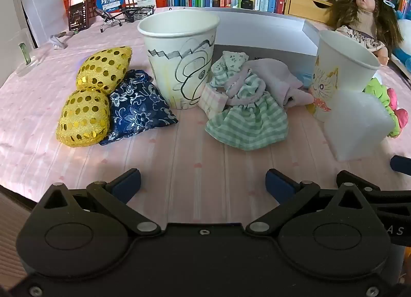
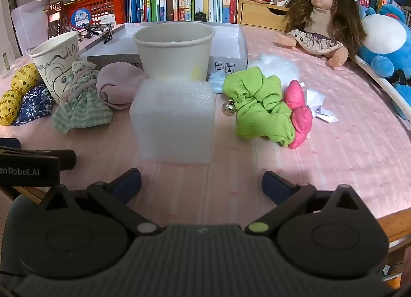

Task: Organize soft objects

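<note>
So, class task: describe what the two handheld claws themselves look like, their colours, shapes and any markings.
Both are matte black plastic. The left claw has dark blue fingertips on angled linkage arms with silver pivot pins, above two rounded housings with oval recesses. The right claw matches, with a ribbed central body and one yellow-green pivot pin. White lettering reading "enRobot.AI" shows on the left one's side.

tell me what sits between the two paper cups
In the left wrist view, a green checked doll dress and a rolled pink cloth lie between the scribbled cup and the cat cup.
</note>
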`<state>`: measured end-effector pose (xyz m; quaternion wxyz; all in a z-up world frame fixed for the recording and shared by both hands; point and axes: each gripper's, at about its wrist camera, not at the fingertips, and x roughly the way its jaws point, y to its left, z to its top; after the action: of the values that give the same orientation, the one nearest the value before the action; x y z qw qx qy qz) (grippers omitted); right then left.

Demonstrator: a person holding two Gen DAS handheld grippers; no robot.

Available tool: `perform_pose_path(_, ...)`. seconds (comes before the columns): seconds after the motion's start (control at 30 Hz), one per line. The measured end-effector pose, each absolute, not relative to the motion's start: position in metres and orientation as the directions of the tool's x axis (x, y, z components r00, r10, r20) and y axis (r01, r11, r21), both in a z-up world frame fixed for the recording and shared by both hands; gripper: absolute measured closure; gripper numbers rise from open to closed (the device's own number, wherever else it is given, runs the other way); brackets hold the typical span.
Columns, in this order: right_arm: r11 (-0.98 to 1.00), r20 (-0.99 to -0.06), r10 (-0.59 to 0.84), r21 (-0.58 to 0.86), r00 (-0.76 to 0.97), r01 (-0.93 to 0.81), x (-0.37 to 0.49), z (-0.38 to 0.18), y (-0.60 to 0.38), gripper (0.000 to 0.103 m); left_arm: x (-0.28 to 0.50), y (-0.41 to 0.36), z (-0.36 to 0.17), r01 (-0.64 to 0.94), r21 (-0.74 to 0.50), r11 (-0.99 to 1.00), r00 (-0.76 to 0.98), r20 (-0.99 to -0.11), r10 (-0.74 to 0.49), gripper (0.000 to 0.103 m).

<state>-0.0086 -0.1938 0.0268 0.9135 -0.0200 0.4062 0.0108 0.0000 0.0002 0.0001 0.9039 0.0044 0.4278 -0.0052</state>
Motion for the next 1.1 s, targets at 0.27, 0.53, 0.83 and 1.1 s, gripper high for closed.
perform_pose_path(0.27,0.999,-0.743,0.004,-0.026,0.669,-0.036,-0.0085,0.0268,-0.1936,0.0,0.0048,0.0017,-0.0015,0.013,0.006,1.0,0.623,-0.782,-0.004,0.0)
perform_pose_path(0.53,0.999,-0.744,0.004,-0.026,0.668,-0.036,-0.008,0.027,-0.1938,0.0,0.0041,0.0029,0.0002,0.014,0.008,1.0,0.621,-0.784,-0.003,0.0)
perform_pose_path(0.83,0.999,-0.745,0.004,-0.026,0.667,-0.035,-0.0083,0.027,-0.1937,0.0,0.0011,0.0018,-0.0005,0.015,0.01,1.0,0.621,-0.784,-0.001,0.0)
perform_pose_path(1.1,0.999,-0.745,0.004,-0.026,0.667,-0.036,-0.0087,0.0268,-0.1938,0.0,0.0011,0.0019,-0.0001,0.015,0.01,1.0,0.62,-0.784,-0.001,0.0)
